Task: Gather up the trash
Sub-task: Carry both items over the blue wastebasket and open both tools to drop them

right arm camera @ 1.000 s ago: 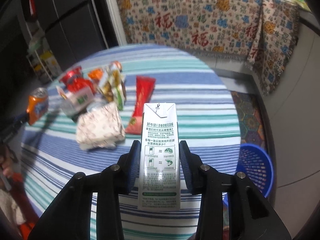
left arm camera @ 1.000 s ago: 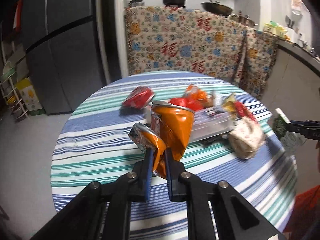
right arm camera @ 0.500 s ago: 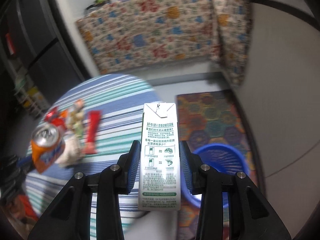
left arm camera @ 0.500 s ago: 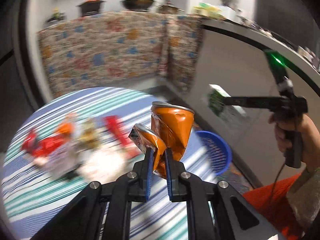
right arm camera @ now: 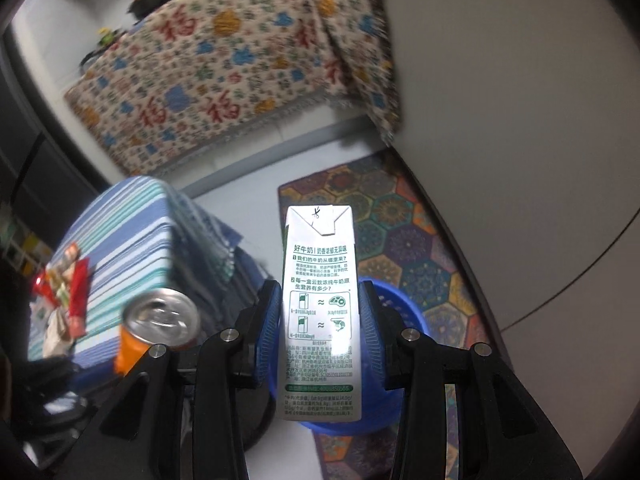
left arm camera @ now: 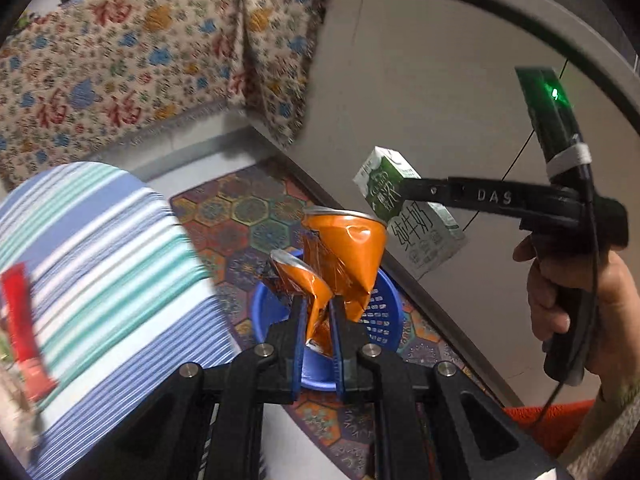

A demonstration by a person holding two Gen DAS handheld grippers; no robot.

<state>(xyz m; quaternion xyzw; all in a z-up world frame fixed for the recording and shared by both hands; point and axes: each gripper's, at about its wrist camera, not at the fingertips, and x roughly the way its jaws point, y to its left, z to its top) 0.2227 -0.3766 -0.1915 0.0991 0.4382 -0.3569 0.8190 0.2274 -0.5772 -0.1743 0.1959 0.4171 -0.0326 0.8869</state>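
My left gripper (left arm camera: 316,316) is shut on a crushed orange can (left arm camera: 340,256) and holds it above a blue basket (left arm camera: 384,312) on the floor. The can also shows in the right wrist view (right arm camera: 160,324). My right gripper (right arm camera: 318,320) is shut on a white and green milk carton (right arm camera: 320,304), held over the blue basket (right arm camera: 396,300). The carton also shows in the left wrist view (left arm camera: 404,208), to the right of the can and a little higher.
The round striped table (left arm camera: 100,248) lies to the left with a red wrapper (left arm camera: 20,320) and other trash (right arm camera: 64,284) on it. A patterned mat (right arm camera: 404,236) lies under the basket. A grey cabinet wall (left arm camera: 440,80) stands close on the right.
Both grippers have swung from over the table to the right and down, with the can and the carton still held. They now hang over the blue basket.
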